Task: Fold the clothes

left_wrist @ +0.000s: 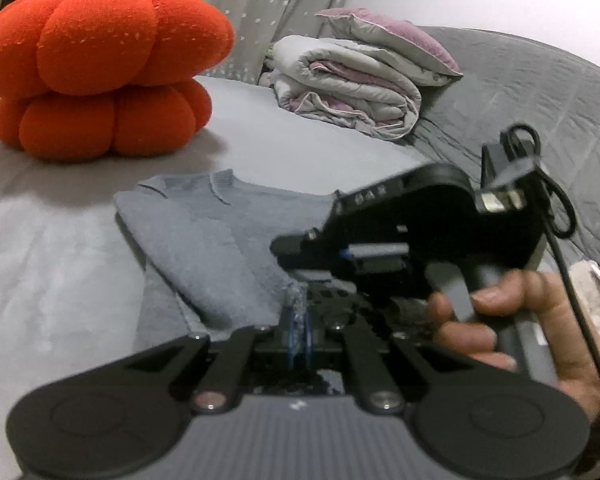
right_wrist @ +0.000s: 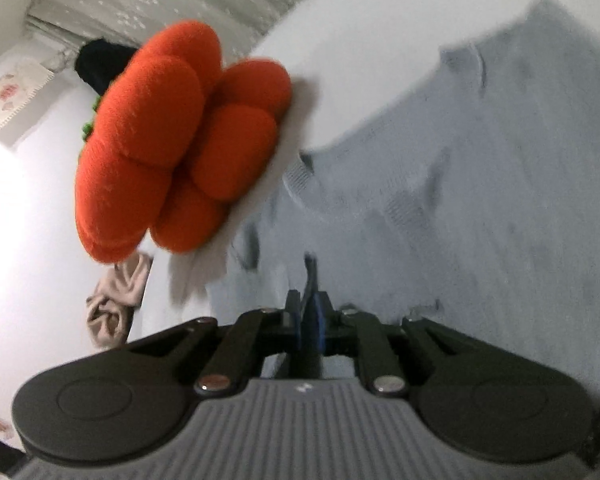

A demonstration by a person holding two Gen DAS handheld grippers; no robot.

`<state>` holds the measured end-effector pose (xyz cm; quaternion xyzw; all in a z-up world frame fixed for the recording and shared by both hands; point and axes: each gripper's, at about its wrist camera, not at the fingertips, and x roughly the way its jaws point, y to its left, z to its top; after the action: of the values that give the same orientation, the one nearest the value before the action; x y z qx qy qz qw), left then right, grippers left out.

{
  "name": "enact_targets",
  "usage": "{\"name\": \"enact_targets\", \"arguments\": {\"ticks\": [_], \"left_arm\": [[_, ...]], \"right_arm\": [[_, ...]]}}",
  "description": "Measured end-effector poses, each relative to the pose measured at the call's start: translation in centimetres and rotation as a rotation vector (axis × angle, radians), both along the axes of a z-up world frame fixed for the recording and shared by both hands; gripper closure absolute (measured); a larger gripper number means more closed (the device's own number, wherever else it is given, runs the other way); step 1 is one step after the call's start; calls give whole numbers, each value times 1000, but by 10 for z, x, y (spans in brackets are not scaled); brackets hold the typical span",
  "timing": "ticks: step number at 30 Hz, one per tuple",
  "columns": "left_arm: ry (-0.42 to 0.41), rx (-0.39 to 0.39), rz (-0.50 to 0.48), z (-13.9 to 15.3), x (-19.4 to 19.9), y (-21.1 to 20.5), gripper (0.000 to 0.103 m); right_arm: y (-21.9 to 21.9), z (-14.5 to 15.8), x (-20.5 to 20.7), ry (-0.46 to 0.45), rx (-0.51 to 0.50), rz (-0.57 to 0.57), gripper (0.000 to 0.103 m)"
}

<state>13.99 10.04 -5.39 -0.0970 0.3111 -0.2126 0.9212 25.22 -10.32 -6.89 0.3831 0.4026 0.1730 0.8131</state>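
Grey sweater [left_wrist: 204, 240] partly folded on bed [left_wrist: 60, 264]. Left gripper [left_wrist: 298, 320] pinches its 6 o'clock hem; right gripper [right_wrist: 312, 280] fingers nearly closed, hold unclear.

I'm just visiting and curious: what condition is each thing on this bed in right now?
Grey knit sweater: partly folded, flat on bed.
Left gripper: shut on sweater's edge.
Right gripper: nearly closed at the sweater; grip unclear.
Orange pumpkin-shaped plush cushion: upright, untouched.
Grey-and-lilac quilt: folded.
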Motion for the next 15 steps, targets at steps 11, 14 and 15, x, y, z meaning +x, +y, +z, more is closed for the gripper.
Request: {"name": "enact_targets", "arguments": {"ticks": [11,14,15], "left_arm": [[9,-20,16,2,1,9,98],[9,-30,13,2,1,11,98],[7,-30,13,3,1,10,98]], "right_arm": [[9,-8,5,39,167,16,62],[17,-5,11,17,119,10,62],[20,-5,13,7,104,9,63]]}}
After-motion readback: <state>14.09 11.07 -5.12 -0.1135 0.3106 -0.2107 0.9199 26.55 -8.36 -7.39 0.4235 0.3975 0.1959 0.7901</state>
